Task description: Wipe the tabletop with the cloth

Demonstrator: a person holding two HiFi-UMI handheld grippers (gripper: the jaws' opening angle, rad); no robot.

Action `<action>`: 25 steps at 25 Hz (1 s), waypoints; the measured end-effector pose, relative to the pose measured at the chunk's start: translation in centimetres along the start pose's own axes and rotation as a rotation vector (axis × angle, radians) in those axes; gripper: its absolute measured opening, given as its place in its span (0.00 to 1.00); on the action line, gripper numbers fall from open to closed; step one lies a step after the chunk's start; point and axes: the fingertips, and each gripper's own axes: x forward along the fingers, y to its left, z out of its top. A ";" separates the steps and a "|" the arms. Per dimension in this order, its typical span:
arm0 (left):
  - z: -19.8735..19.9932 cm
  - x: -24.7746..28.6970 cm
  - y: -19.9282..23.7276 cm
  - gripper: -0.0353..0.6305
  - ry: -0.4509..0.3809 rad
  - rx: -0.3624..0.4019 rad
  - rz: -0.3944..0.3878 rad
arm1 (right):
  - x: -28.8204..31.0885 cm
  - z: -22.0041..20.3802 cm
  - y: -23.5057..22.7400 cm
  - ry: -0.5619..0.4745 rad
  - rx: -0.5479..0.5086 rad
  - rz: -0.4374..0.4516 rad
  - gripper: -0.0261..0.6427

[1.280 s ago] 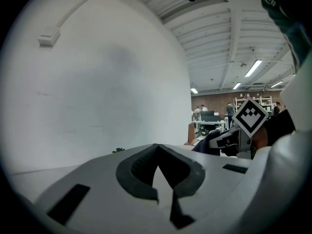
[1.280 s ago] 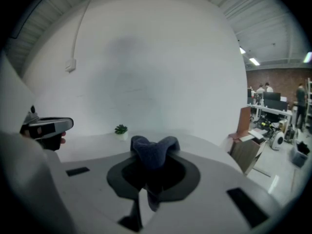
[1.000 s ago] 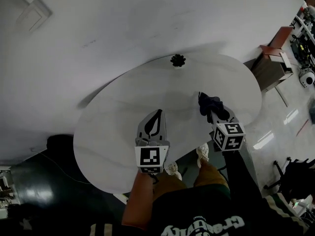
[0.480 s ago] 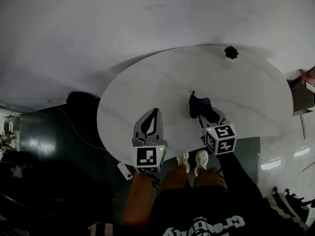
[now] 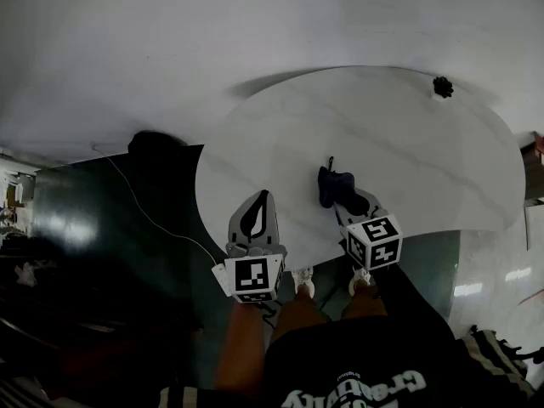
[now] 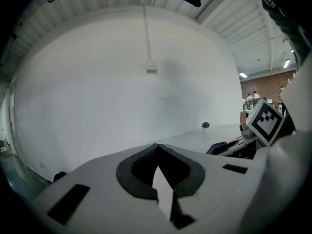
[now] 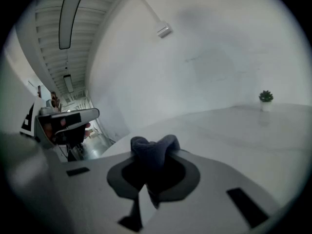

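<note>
Fingers of the right gripper [image 5: 342, 201] are pressed together on the cloth [image 5: 331, 184], a dark bundle that seems to rest on the tabletop [image 5: 408, 151] not far from the near edge. This is the head view. The left gripper [image 5: 260, 201] hovers beside it over the left end of the table, its tips meeting and nothing between them.

Compared with a second ago, the cloth has travelled to the left. Before, it was to the right of the small plant [image 5: 442, 86] on the far edge. Now it is well to the left of the plant and nearer to the left end of the oval. The person has also stepped that way, so the view has turned. I judge that a wiping stroke along the near side is under way. The far part beside the plant probably remains to be wiped.

From the left gripper view, the two jaws touch at their tips and only pale table shows through the gap behind them. So this gripper is closed and carries nothing. At the right, the cloth [image 6: 217, 147] lies low on the table under the other gripper's marker cube.

From the right gripper view, the cloth [image 7: 152, 150] bulges up between the closed jaws, held firmly. The only container I find is the little white pot far across the table, with the green plant [image 7: 265, 96] in it. It stands well apart from the cloth.
</note>
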 end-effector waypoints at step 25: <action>-10.5 -10.5 22.1 0.05 0.091 -0.051 0.134 | 14.3 -7.2 27.5 0.126 0.000 0.272 0.09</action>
